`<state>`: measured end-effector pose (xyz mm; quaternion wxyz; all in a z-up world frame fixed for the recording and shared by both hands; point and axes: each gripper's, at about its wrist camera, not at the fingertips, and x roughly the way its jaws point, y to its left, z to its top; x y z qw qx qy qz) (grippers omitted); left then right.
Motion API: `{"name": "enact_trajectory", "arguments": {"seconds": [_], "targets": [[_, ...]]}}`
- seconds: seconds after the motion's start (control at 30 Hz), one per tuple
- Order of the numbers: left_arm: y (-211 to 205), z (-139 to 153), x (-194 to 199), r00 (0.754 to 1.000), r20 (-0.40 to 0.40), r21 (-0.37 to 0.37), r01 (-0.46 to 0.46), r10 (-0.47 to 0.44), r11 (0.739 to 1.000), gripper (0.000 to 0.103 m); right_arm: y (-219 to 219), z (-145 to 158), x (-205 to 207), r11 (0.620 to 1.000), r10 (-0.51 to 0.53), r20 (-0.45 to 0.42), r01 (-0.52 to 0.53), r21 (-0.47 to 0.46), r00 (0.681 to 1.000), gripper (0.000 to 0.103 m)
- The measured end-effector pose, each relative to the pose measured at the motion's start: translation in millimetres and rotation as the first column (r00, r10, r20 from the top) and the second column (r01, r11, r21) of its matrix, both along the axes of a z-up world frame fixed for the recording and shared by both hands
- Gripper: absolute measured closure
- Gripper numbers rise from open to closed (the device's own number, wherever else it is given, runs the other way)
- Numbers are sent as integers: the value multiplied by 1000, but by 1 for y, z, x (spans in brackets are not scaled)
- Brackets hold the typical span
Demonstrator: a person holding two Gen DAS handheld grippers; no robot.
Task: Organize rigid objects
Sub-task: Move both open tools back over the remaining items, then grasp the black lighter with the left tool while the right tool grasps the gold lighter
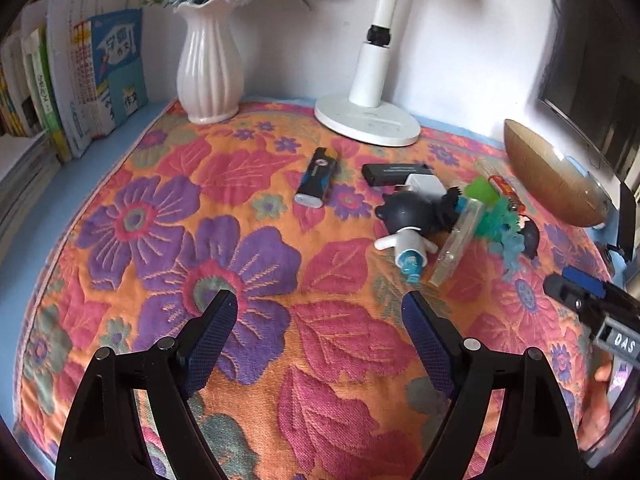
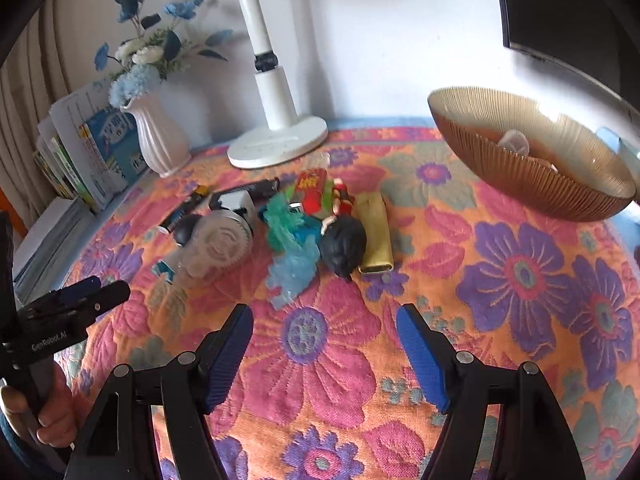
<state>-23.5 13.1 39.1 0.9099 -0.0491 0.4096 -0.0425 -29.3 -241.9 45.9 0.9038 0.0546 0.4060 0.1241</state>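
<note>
Clearly, clutter of small toys lay mid-counter, gold lighter alongside, ribbed amber bowl well apart. Right hand-held gripper wide, empty; left hand-held gripper likewise. Best singling out edge piece, straddling squarely before closing.

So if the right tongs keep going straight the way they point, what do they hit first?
Probably the floral cloth just ahead of the open right tongs; beyond it lies the pale blue spiky toy, though depth is uncertain.

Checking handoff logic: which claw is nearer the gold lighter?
Right. The right claw hovers open just short of the gold lighter, which lies slightly right of its line. The left claw sits farther off, beyond the toy pile.
</note>
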Motion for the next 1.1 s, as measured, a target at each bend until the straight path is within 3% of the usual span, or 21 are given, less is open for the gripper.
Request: {"name": "enact_trajectory", "arguments": {"seconds": [0.47,0.6,0.67,0.97,1.0,1.07,1.1], "targets": [[19,-8,-2,999,-36,-106,-37,34,994,20,-13,-4,2,997,-10,-24,12,71,1000,22],[18,-10,0,998,-55,-104,-36,30,994,20,-17,-6,4,996,-19,-38,22,85,999,22],[18,-10,0,998,-57,-102,-35,29,994,20,-18,-8,6,996,-29,-54,33,79,998,17],[18,-12,1,997,-72,-94,-35,28,995,20,-32,-9,7,988,-79,-77,88,123,994,16],[17,-12,1,997,-79,-89,-30,23,996,20,-36,-8,6,986,-88,-77,98,132,993,18],[16,-8,4,997,-83,-80,-9,3,997,20,-41,-4,7,985,-97,-84,108,132,992,38],[14,-3,6,997,-78,-62,0,-5,998,20,-42,-2,10,990,-101,-92,109,94,991,42]]}}
